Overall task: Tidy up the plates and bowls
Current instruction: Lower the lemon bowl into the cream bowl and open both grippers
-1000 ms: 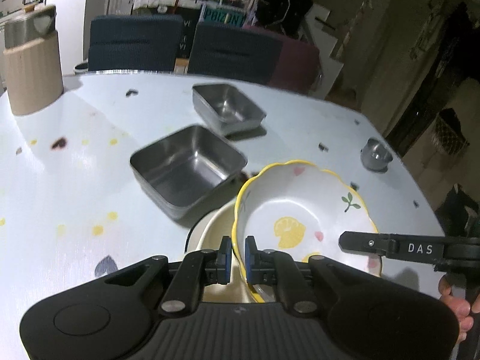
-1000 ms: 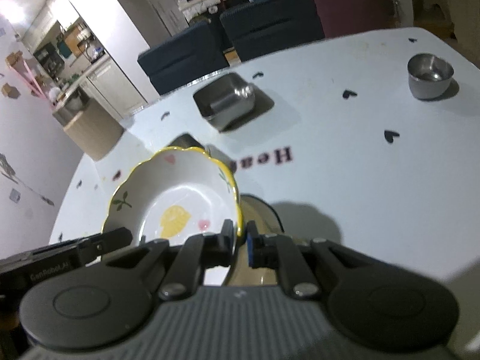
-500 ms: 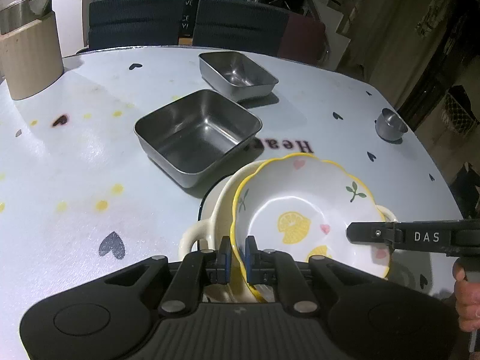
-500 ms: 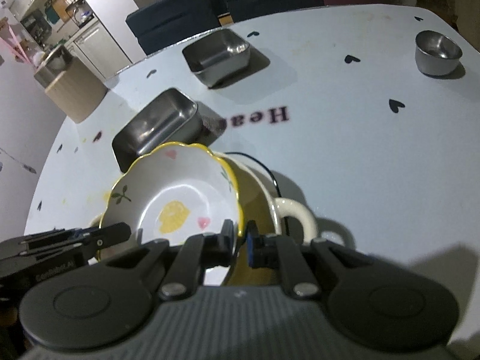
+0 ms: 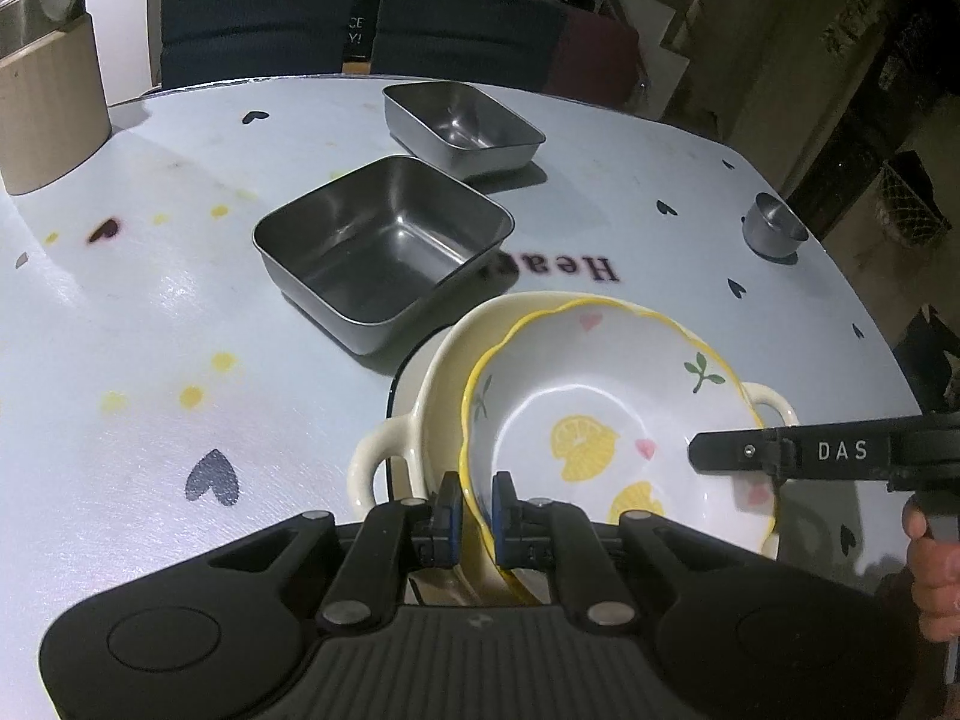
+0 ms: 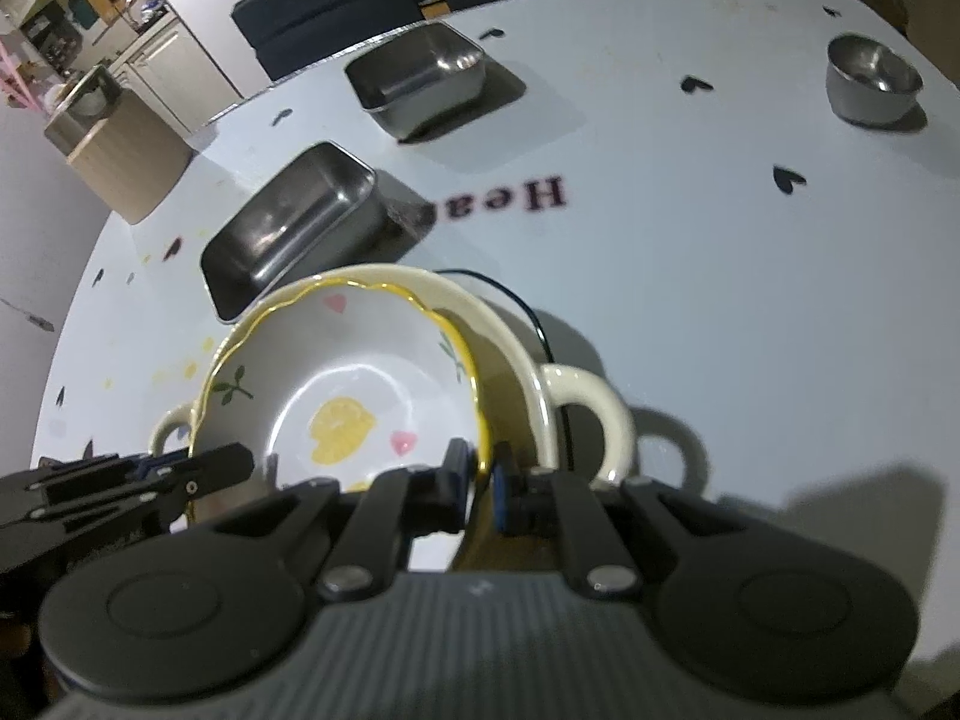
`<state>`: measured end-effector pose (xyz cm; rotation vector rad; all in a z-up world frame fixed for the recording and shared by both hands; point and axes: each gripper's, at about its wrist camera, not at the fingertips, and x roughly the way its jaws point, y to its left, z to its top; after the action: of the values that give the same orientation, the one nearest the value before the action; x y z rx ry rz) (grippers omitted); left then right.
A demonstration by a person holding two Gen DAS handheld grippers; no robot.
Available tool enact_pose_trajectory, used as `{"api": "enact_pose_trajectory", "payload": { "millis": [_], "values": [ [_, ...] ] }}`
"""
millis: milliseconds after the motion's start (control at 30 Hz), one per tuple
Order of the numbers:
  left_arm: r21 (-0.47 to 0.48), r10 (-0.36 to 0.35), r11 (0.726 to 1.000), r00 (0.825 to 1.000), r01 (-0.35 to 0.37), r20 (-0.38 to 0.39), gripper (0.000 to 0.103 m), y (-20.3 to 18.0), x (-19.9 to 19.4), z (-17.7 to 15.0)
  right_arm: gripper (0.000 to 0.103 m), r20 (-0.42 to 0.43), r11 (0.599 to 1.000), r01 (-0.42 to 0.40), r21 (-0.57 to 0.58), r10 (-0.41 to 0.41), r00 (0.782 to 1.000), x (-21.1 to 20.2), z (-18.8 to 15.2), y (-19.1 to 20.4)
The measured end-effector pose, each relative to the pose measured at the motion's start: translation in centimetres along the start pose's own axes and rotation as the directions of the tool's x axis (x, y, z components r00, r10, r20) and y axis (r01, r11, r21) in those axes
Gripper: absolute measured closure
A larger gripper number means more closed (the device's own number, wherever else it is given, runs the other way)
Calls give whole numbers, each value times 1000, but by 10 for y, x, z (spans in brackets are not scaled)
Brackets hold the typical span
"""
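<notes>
A white lemon-print bowl point(image 5: 612, 414) point(image 6: 348, 396) with a wavy yellow rim sits tilted inside a larger cream two-handled dish point(image 5: 432, 396) point(image 6: 540, 378). My left gripper point(image 5: 476, 510) is shut on the lemon bowl's near-left rim. On the opposite rim my right gripper point(image 6: 483, 483) is shut too; it shows in the left wrist view as a black bar marked DAS point(image 5: 840, 452). The cream dish rests on a plate with a dark edge point(image 6: 522, 306), mostly hidden.
Two square steel trays stand behind the stack, a large one point(image 5: 384, 246) close and a smaller one point(image 5: 462, 126) farther back. A small steel cup point(image 5: 773, 231) sits at the table's right edge, a beige canister point(image 5: 48, 102) far left, chairs beyond.
The lemon bowl, held on both rims, has come down into the cream dish. Both cameras have tipped, bringing more of the tabletop into view.
</notes>
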<state>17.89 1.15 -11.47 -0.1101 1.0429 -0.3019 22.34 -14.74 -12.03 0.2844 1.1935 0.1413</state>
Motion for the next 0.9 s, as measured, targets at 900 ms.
{"api": "enact_pose_trajectory", "payload": {
  "millis": [900],
  "values": [
    [-80, -32, 996, 999, 29, -38, 91, 8, -1, 5, 92, -28, 998, -30, 62, 32, 999, 3, 4, -3]
  ]
}}
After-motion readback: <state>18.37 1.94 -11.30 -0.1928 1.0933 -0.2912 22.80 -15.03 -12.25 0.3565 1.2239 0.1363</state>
